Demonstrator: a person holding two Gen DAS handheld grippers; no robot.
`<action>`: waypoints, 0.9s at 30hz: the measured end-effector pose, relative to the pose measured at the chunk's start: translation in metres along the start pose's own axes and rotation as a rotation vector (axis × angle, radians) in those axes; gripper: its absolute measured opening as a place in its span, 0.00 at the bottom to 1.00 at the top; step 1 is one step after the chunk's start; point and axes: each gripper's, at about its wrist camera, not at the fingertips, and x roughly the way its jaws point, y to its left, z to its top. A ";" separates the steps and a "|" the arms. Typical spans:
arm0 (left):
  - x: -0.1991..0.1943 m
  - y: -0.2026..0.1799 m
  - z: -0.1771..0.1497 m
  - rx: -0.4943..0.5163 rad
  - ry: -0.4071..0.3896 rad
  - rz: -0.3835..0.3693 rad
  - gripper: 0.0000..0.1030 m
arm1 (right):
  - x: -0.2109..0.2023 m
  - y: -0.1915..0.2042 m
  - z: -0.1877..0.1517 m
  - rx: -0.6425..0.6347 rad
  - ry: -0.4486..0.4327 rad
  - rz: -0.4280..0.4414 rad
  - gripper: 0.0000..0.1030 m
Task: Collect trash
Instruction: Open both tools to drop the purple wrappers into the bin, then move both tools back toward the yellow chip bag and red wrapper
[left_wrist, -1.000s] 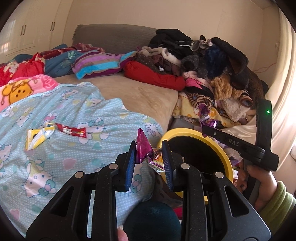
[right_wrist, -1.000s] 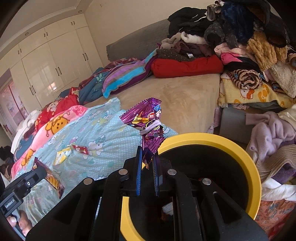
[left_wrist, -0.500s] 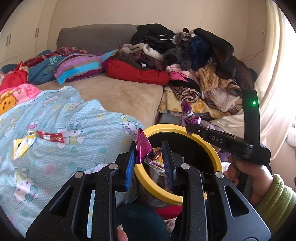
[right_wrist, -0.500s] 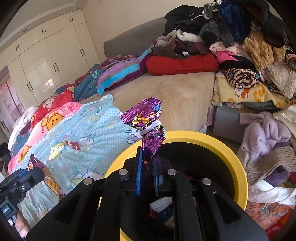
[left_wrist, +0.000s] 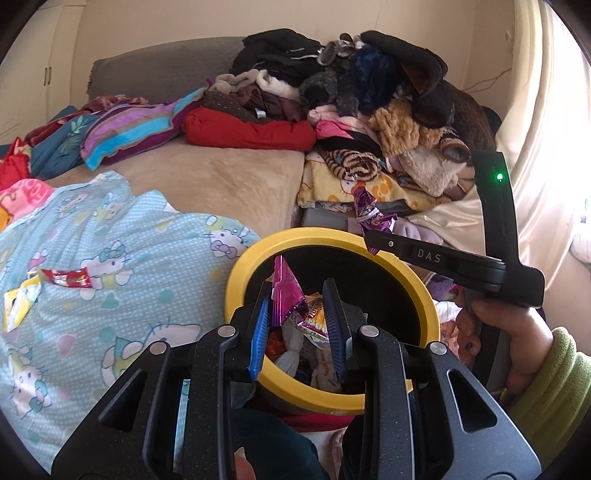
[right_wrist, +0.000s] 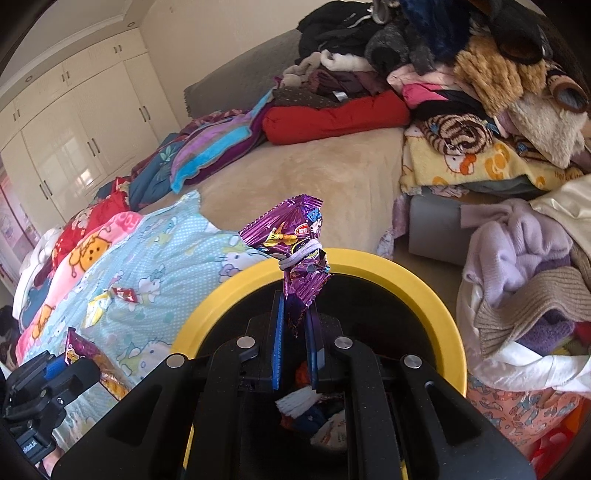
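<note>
My left gripper (left_wrist: 297, 295) is shut on a crumpled pink snack wrapper (left_wrist: 283, 291) and hangs over the near side of the yellow-rimmed bin (left_wrist: 240, 269). In the right wrist view my right gripper (right_wrist: 295, 308) is shut on a purple wrapper (right_wrist: 291, 236) tied with a white band, above the bin's (right_wrist: 424, 295) dark opening. The left wrist view shows that right gripper (left_wrist: 371, 242) over the far rim, a hand on its handle. Inside the bin lie several pieces of trash (right_wrist: 306, 406). A red wrapper (left_wrist: 68, 277) and a yellow wrapper (left_wrist: 16, 304) lie on the blue blanket.
The bin stands against the bed, beside the blue cartoon blanket (left_wrist: 110, 295). A heap of clothes (left_wrist: 369, 110) is piled at the back right, with more knitwear (right_wrist: 517, 258) right of the bin. White cupboards (right_wrist: 74, 129) line the far left wall.
Both grippers have moved over the bin with their wrappers still held, so the bin's opening now lies under them. The loose wrappers on the blanket stayed put.
</note>
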 end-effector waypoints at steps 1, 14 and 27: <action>0.002 0.000 0.000 0.003 0.003 -0.002 0.21 | 0.001 -0.003 0.000 0.004 0.004 -0.004 0.10; 0.043 -0.013 0.000 0.029 0.070 -0.023 0.21 | 0.019 -0.009 -0.013 -0.086 0.084 -0.069 0.10; 0.058 -0.003 0.002 -0.030 0.091 0.019 0.83 | 0.019 -0.020 -0.011 -0.046 0.081 -0.063 0.37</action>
